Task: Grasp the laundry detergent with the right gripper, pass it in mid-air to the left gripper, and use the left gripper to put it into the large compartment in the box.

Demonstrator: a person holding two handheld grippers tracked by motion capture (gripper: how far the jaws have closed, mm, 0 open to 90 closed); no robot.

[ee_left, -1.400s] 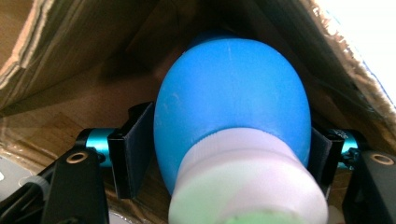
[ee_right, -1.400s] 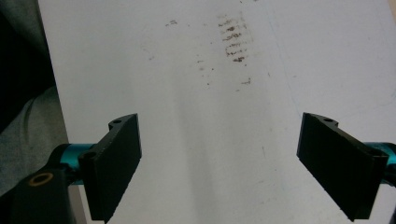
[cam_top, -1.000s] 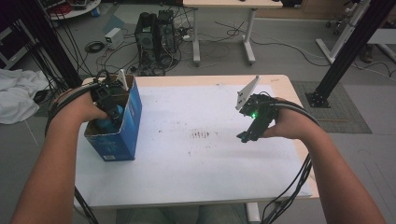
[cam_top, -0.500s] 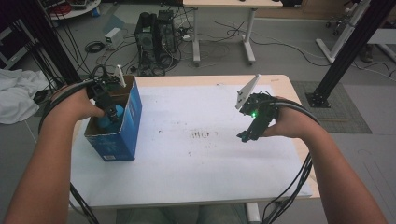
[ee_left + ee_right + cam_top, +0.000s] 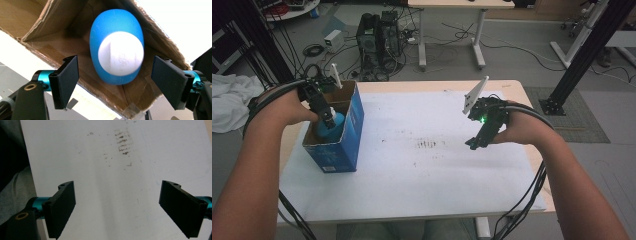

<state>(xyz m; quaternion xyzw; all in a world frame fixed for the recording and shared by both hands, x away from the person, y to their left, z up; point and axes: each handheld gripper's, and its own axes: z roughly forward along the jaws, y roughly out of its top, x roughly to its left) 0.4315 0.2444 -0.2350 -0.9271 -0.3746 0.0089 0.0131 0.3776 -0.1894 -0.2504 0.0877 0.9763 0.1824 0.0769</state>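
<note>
A blue cardboard box (image 5: pixel 343 143) stands open-topped at the table's left. Inside it sits a blue bottle with a white cap (image 5: pixel 331 125). My left gripper (image 5: pixel 325 112) hangs in the box's opening, right over the bottle. In the left gripper view the bottle (image 5: pixel 117 57) lies between the two open jaws of that gripper (image 5: pixel 115 76), with a gap on each side, and the brown box wall (image 5: pixel 60 45) is behind it. My right gripper (image 5: pixel 476 141) is held open over the white table top on the right, and nothing lies between the jaws of the right gripper (image 5: pixel 117 202).
Dark smudges (image 5: pixel 430 145) mark the middle of the white table sheet (image 5: pixel 422 190). On the floor beyond the table stand a computer tower (image 5: pixel 377 35) with cables and another table's leg (image 5: pixel 477 35). A black frame post (image 5: pixel 579 55) rises at the right, and white cloth (image 5: pixel 227 107) lies at the left.
My left gripper has dropped slightly lower into the box's opening, towards the bottle. The right gripper has stayed where it was.
</note>
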